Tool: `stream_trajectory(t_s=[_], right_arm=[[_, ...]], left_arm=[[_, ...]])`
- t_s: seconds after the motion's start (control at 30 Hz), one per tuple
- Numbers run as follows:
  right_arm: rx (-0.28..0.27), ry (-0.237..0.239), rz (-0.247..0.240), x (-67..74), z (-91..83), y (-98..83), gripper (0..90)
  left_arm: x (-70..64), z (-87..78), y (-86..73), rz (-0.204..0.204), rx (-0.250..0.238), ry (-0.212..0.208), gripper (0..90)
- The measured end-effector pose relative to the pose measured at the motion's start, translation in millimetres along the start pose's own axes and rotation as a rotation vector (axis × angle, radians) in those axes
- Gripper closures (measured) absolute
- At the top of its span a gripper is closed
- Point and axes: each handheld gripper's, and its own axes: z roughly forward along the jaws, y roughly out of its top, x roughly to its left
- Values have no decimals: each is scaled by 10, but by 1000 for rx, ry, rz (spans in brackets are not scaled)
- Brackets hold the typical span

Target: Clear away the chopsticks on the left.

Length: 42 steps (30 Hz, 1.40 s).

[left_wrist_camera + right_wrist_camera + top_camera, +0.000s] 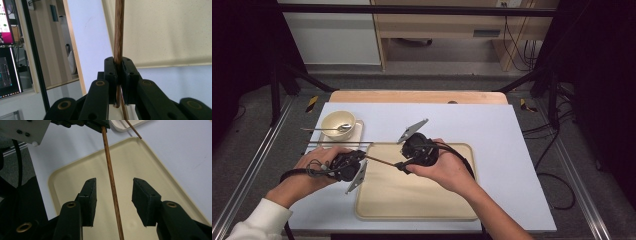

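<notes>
Left gripper (119,75) fingers clamp chopstick (111,180); right gripper (113,202) fingers open astride, seemingly untouching.

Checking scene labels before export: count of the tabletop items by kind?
Chopsticks: 2, the held chopstick in the left gripper and the loose chopstick by the small tray
Trays: 2, the small tray and the large tray
Bowls: 1, the bowl
Spoons: 1, the spoon in the bowl
Total: 6
</notes>
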Motion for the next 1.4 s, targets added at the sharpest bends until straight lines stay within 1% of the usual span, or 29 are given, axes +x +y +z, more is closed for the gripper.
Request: stream_trajectory(t_s=[0.07,0.1,0.13,0.17,0.23,0.27,0.33,0.43,0.5,0.57,0.63,0.73,0.77,0.93,1.0,1.03,1.1,1.13,1.17,1.2,1.23,1.27,1.3,1.33,1.37,1.4], right_arm=[[15,12,-1,15,58,19,551],[22,13,0,21,90,28,551],[30,12,-2,21,136,39,551],[36,9,-5,18,162,45,552],[50,7,1,4,249,60,554],[53,9,-5,-6,275,65,558],[65,21,-1,-8,342,83,576],[81,33,-4,7,408,100,600],[97,39,-4,19,455,104,622],[114,46,0,28,497,105,652],[127,50,-11,29,538,103,684],[136,53,-23,29,582,101,733],[137,53,-16,34,591,99,748],[139,53,-22,32,626,86,840],[141,58,-14,36,629,80,846],[142,61,-23,32,631,76,847],[144,61,-20,43,635,70,849],[148,61,-20,44,634,67,849],[148,58,-19,44,639,56,849],[151,52,-16,42,644,44,849],[155,46,-12,38,645,34,849],[154,39,1,29,653,13,849],[155,35,6,18,658,-1,849],[158,28,15,4,668,-21,849],[161,19,29,-12,689,-46,848],[159,13,48,-22,711,-63,849]], left_arm=[[-14,4,-1,-2,-5,6,839],[-28,6,1,-11,-9,6,839],[-26,5,6,-1,-10,12,839],[-34,4,12,0,-9,14,839],[-62,20,26,-21,-35,15,839],[-70,20,37,-19,-31,13,839],[-67,18,56,4,-23,13,839],[-75,23,75,11,-27,17,839],[-84,24,82,4,-29,17,839],[-85,25,96,8,-32,18,839],[-90,23,111,12,-36,21,839],[-91,18,127,19,-38,23,839],[-97,18,129,13,-42,21,839],[-110,22,128,20,-45,21,839],[-117,20,125,17,-47,18,838],[-124,23,124,13,-49,18,837],[-132,27,119,2,-56,15,832],[-124,20,110,-5,-44,8,818],[-134,28,97,-32,-56,15,767],[-132,22,85,-40,-46,25,731],[-146,23,57,-115,-65,35,685],[-135,10,33,-140,-60,39,629],[-135,5,-5,-192,-74,52,595],[-131,-14,-62,-252,-70,68,560],[-135,-22,-103,-311,-81,69,524],[-137,-34,-144,-368,-93,81,498]])
